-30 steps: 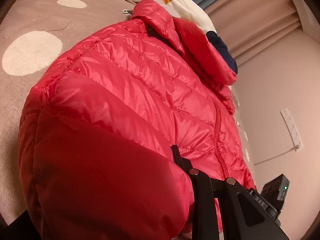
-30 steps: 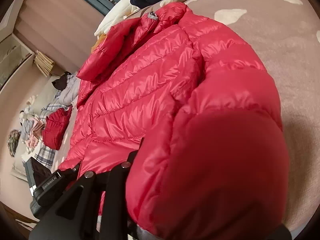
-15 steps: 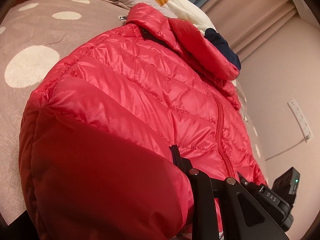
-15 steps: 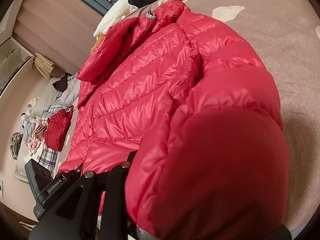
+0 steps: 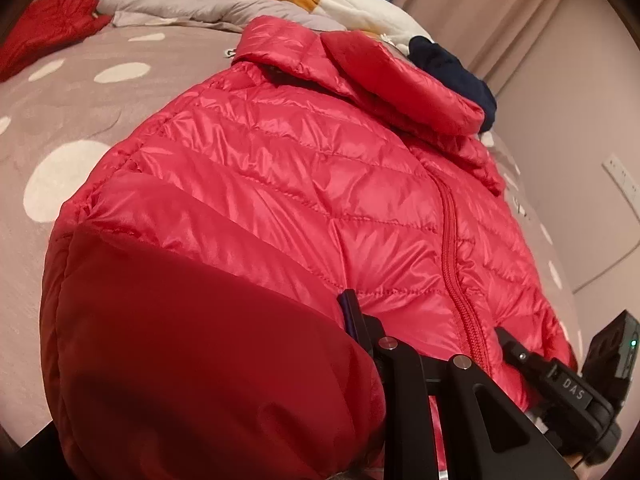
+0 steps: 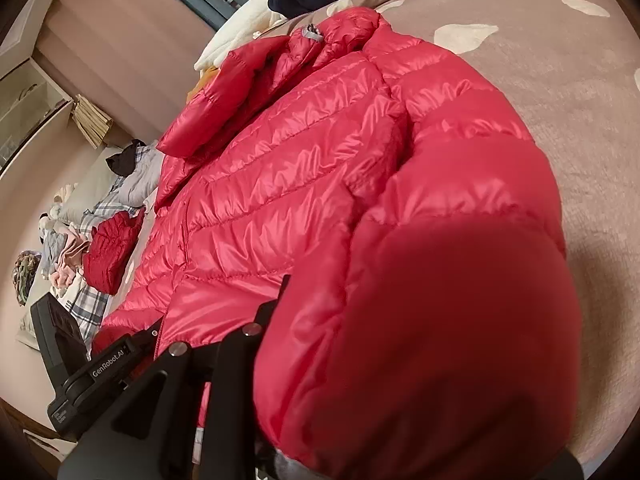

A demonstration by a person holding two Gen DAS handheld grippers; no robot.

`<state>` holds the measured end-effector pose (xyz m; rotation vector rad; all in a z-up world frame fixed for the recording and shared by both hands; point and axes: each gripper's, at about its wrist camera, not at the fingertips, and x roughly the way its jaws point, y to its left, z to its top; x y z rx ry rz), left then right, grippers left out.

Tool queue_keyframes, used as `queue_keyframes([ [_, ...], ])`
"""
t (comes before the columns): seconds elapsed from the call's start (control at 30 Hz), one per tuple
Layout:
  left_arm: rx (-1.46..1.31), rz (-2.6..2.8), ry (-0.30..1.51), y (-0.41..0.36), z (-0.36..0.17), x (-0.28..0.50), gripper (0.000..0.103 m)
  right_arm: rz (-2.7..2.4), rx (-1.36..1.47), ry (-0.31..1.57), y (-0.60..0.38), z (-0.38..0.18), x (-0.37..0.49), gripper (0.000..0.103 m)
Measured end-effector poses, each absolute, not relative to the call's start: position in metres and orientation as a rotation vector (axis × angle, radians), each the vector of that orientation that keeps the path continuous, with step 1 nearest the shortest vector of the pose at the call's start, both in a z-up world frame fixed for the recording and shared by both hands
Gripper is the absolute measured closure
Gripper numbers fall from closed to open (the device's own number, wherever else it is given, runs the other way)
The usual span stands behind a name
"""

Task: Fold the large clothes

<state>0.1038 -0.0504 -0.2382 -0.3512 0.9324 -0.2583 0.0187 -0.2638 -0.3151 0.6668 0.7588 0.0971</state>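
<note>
I have the red puffer jacket (image 5: 288, 184) lying front-up on the bed (image 5: 60, 120), zipper closed, its collar toward the far edge where a white garment (image 5: 360, 12) and a dark navy one (image 5: 452, 76) are heaped. My left gripper (image 5: 352, 320) is nearly closed on a jacket sleeve: the padded sleeve bulges over one finger and hides it, while the other finger presses against its side, so the fabric is pinched between them. My right gripper (image 6: 280, 292) is likewise almost shut, with the opposite sleeve billowing over its outer finger and clamped against the inner one. Both sleeves are lifted off the bed cover and fill the near corners of the wrist views, one on each side of the jacket's body. From the right wrist I can see a folded red garment (image 6: 112, 248) and a plaid one (image 6: 92, 300) near the bed's far side edge, well apart from the jacket.
</note>
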Motion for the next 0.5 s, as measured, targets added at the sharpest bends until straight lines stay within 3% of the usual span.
queue_keyframes([
  [0.4, -0.233, -0.153, 0.866, -0.043, -0.208, 0.074, 0.085, 0.080, 0.673, 0.746, -0.266, -0.298, 0.005, 0.088],
  [0.5, -0.214, -0.153, 0.777, -0.042, -0.183, 0.064, 0.087, 0.092, 0.646, 0.694, -0.266, -0.276, -0.002, 0.088],
])
